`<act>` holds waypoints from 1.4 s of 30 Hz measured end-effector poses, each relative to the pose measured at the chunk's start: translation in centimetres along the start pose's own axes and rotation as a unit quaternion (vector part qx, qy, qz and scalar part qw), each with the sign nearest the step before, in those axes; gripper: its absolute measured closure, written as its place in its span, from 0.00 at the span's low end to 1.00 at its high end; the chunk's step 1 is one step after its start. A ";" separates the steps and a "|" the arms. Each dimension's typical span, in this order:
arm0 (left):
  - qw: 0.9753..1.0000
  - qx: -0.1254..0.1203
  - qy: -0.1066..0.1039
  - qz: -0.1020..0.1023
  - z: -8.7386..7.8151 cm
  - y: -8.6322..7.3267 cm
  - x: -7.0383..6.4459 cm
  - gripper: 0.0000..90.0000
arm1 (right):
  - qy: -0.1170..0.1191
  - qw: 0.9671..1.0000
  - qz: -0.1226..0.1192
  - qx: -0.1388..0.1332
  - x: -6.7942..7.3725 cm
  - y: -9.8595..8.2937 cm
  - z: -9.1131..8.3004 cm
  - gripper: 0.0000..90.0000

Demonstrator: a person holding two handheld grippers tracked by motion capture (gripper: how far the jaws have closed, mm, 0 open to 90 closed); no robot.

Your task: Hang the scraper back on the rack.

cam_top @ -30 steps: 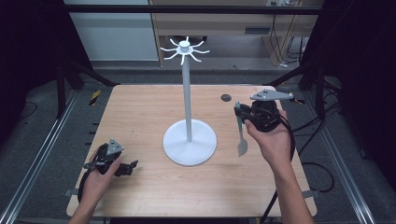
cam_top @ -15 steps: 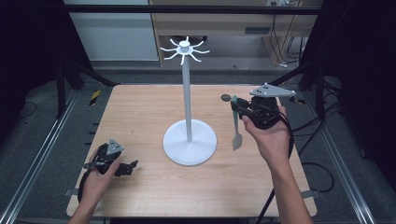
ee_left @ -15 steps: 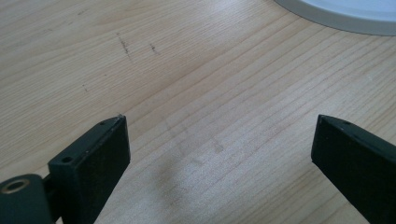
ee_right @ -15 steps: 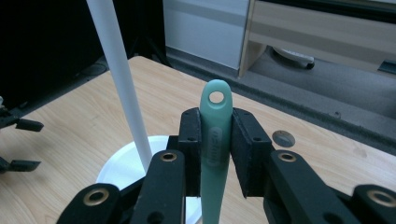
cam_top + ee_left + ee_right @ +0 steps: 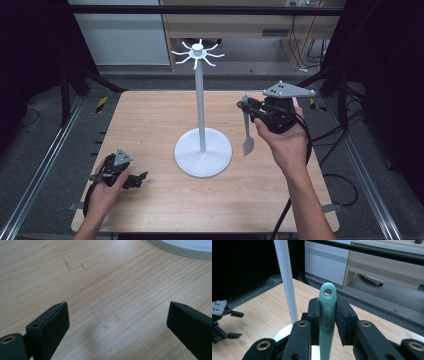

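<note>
A tall white stand [image 5: 200, 100] with a round base [image 5: 203, 159] and hooked spokes at its top [image 5: 198, 52] rises from the table's middle. To the right of its pole my right gripper [image 5: 245, 106] is raised and shut on the handle of a pale green spatula [image 5: 247, 131], which hangs blade down. In the right gripper view the spatula handle [image 5: 326, 312] stands upright between the jaws, its hanging hole above them, with the pole [image 5: 286, 280] to its left. My left gripper [image 5: 141, 178] rests open on the table at front left, its jaws [image 5: 117, 317] wide apart over bare wood.
The wooden table [image 5: 150, 120] is framed by metal rails on both sides. Cabinets and cables stand behind the far edge. The left gripper [image 5: 222, 320] lies far off at the left of the right gripper view.
My right gripper has lifted the spatula higher and carried it leftward toward the stand's pole. The left gripper has stayed still.
</note>
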State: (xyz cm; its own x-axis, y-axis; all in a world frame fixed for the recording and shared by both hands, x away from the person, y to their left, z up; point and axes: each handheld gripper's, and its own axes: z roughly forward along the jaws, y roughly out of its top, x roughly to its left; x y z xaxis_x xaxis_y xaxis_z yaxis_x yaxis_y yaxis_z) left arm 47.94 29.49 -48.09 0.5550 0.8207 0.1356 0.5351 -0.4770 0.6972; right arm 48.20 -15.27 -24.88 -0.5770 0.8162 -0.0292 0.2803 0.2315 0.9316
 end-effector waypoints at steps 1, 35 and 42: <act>1.000 -0.001 0.001 0.000 0.0 0.0 0.0 0.05 | 0.002 1.000 -0.001 -0.001 0.1 0.1 0.0 0.83; 1.000 -0.003 0.001 -0.004 0.0 0.0 0.0 0.05 | 0.039 0.998 -0.012 -0.043 3.0 4.6 0.4 0.83; 1.000 -0.005 0.001 -0.005 0.0 0.0 0.0 0.05 | 0.046 0.998 -0.008 -0.051 3.2 5.0 0.3 0.83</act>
State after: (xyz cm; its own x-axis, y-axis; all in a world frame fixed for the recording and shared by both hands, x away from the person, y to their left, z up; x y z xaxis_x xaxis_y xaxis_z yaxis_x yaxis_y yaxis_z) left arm 47.94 29.50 -48.11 0.5484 0.8262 0.1291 0.5351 -0.4653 0.7051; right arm 48.00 -11.34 -20.43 -0.6507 0.7592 -0.0148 0.1941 0.1851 0.9634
